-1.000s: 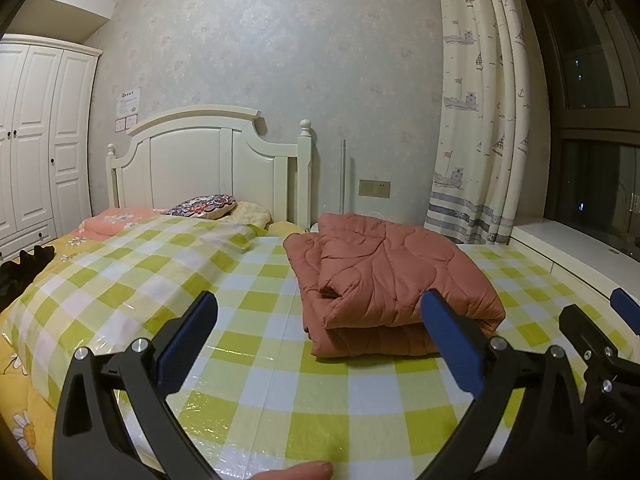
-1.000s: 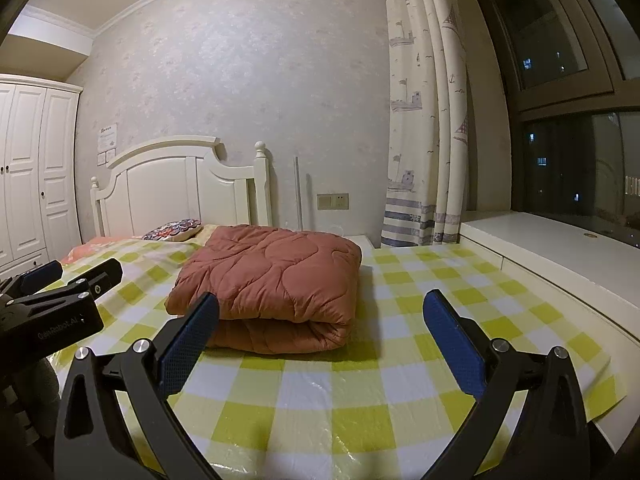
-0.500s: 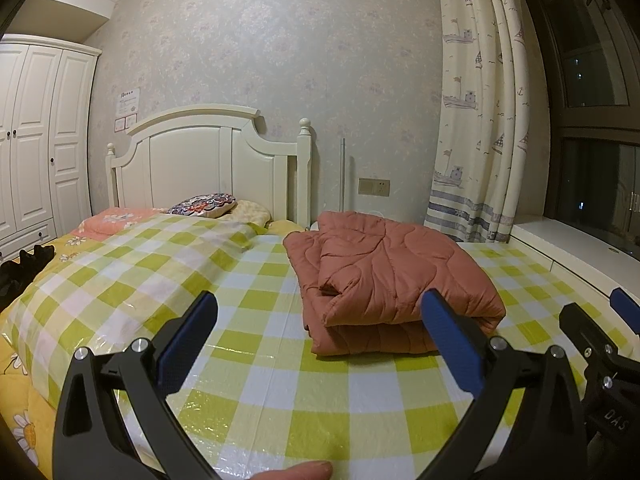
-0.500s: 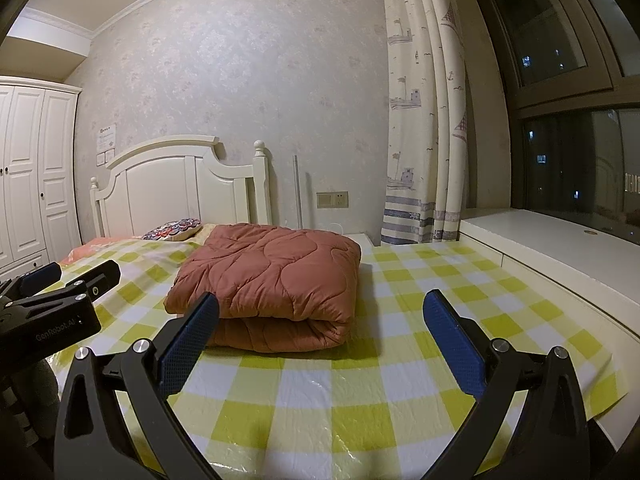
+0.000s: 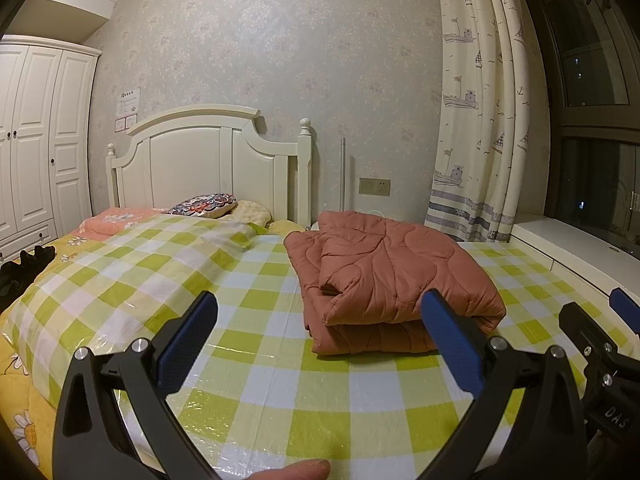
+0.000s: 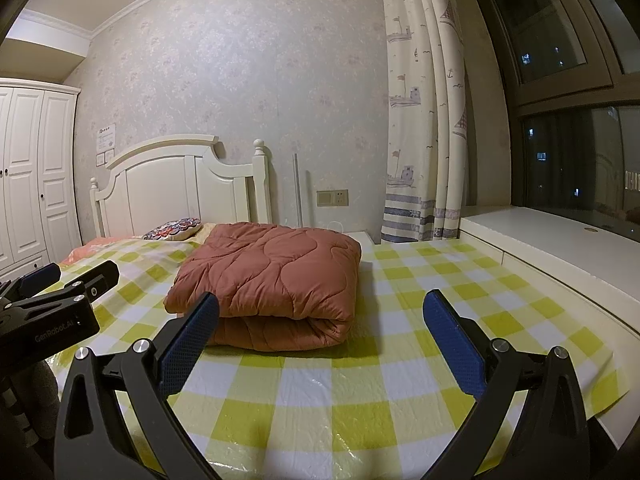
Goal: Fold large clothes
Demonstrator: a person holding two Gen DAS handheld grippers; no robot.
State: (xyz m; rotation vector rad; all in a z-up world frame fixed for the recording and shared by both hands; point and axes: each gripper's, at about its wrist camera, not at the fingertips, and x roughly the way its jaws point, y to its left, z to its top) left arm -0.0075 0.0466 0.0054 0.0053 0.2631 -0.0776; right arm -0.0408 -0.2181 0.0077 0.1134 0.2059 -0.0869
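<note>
A rust-brown quilted garment (image 5: 384,276) lies folded in a thick stack on the green-and-white checked sheet (image 5: 256,376); it also shows in the right wrist view (image 6: 276,276). My left gripper (image 5: 320,320) is open and empty, held short of the stack's near left edge. My right gripper (image 6: 320,320) is open and empty, held short of the stack's near right edge. Each gripper shows at the other view's side: the right one (image 5: 600,344), the left one (image 6: 60,296).
A white headboard (image 5: 208,168) and a patterned cushion (image 5: 204,205) lie at the bed's far end. A white wardrobe (image 5: 36,140) stands left. A curtain (image 5: 476,120) and a white window ledge (image 6: 560,248) run along the right. A dark item (image 5: 24,264) lies at the left bed edge.
</note>
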